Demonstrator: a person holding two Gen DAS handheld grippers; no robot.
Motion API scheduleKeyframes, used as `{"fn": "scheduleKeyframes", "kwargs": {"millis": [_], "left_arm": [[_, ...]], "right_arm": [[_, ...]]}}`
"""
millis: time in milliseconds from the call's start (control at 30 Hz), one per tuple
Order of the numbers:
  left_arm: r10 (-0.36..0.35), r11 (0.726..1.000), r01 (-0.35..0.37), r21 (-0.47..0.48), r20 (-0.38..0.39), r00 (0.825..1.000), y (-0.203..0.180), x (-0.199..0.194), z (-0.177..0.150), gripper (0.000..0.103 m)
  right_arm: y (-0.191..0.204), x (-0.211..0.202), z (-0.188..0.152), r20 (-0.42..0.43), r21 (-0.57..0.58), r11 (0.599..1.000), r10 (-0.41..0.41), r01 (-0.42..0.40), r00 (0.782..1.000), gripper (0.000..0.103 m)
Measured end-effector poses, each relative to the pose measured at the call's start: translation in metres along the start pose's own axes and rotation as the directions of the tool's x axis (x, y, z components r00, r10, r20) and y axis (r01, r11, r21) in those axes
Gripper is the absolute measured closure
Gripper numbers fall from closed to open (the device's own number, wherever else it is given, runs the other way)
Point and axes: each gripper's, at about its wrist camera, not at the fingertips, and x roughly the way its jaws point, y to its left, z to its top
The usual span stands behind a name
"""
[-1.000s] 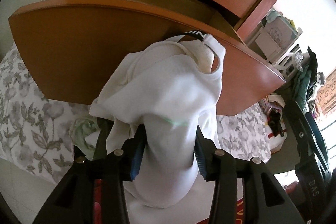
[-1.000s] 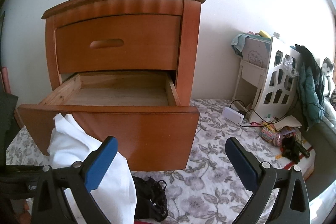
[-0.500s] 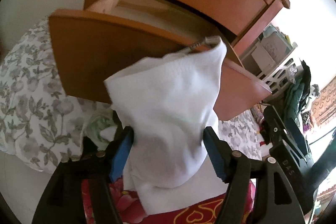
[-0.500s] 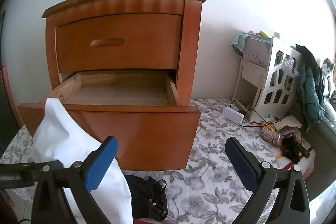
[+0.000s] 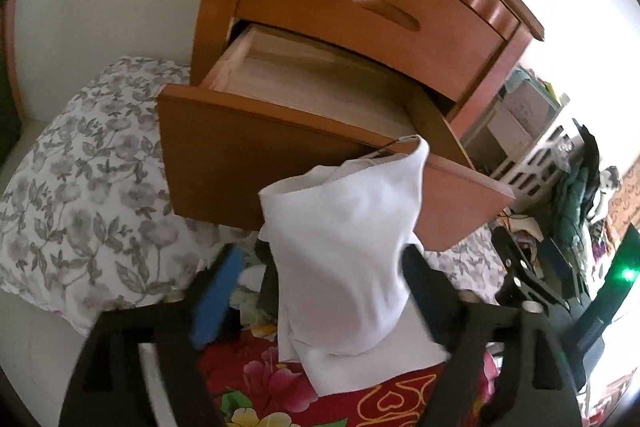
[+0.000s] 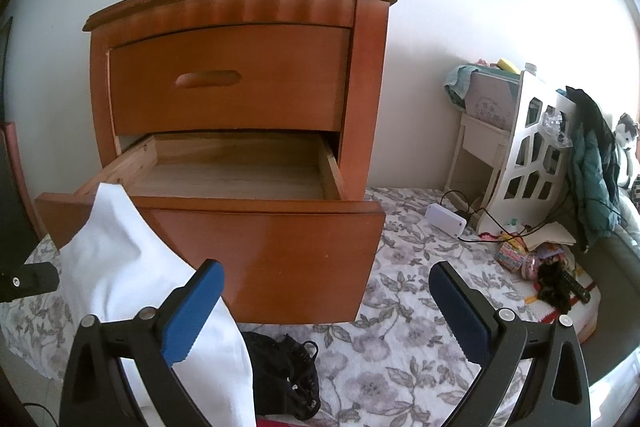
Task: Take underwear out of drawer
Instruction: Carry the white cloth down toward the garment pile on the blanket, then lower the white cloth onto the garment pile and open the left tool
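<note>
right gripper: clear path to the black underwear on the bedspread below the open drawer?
Probably yes. The right gripper is open and empty, and the black underwear lies uncovered on the bedspread just below it. Only the white garment overlaps its left edge.

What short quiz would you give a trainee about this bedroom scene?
1. True or false: the lower drawer of the nightstand is pulled out, with bare wood showing inside.
2. What hangs between the fingers of the left gripper? A) a white garment B) a phone C) a green jacket
3. What dark thing lies on the floral sheet below the drawer front?

Key
1. True.
2. A. The jaws have just been opening, and the cloth is loose between them.
3. A black lacy garment.
</note>
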Motion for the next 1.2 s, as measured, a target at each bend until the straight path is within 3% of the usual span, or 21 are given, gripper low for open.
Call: {"fn": "scheduleKeyframes", "kwargs": {"millis": [233, 600, 900, 1200], "left_arm": [[0.119, 0.993, -0.12, 0.013, 0.032, 0.992, 0.004, 0.001, -0.004, 0.006], [0.199, 0.978, -0.203, 0.046, 0.075, 0.977, 0.004, -0.016, 0.0, 0.006], [0.265, 0.957, -0.279, 0.082, 0.155, 0.952, -0.004, -0.044, 0.007, 0.006], [0.371, 0.911, -0.395, 0.119, 0.182, 0.911, -0.019, -0.062, 0.007, 0.006]], "right_arm": [[0.012, -0.003, 0.0, -0.039, -0.059, 0.998, 0.036, -0.038, 0.999, 0.0], [0.013, -0.019, 0.004, -0.142, -0.017, 0.996, 0.084, -0.087, 0.986, 0.0], [0.019, -0.044, 0.018, -0.173, 0.008, 0.995, 0.103, -0.103, 0.98, 0.0], [0.02, -0.065, 0.028, -0.168, 0.025, 0.994, 0.106, -0.103, 0.98, 0.0]]}}
